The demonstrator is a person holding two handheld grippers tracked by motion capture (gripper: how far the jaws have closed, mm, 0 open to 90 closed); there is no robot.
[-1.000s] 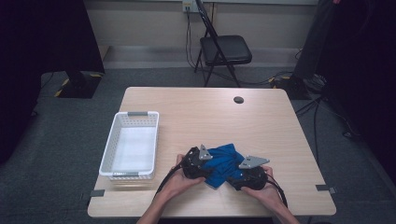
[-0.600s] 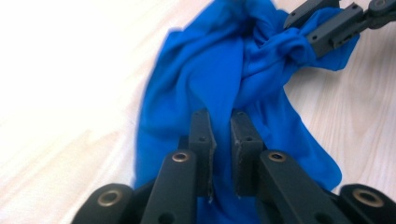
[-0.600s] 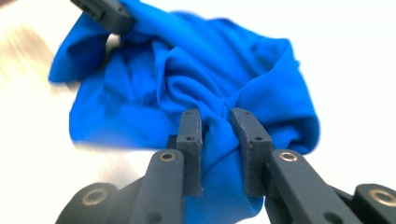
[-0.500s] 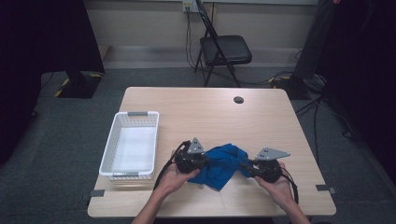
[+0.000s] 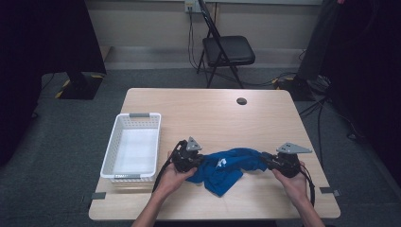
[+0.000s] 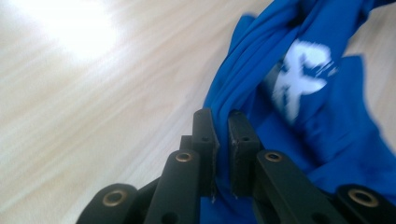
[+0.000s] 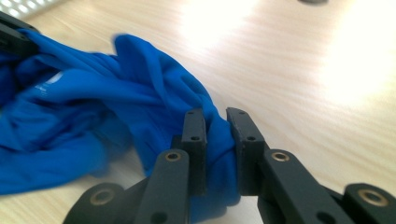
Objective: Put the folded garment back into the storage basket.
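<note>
Pulled apart since the earlier frame, right gripper [image 5: 263, 160] out toward the lower right, jaws just closed further, pinching a bunched fold of the blue shirt [image 5: 226, 166]. Left gripper [image 5: 198, 161] clamped tight on the opposite edge. Shirt stretched between them at lower centre, middle sagging onto the table [image 5: 208, 113]. Spreading step, by the look of it; next, likely more lift and outward pull. Basket [image 5: 133, 146] close at left; open tabletop above; near edge tight below.
</note>
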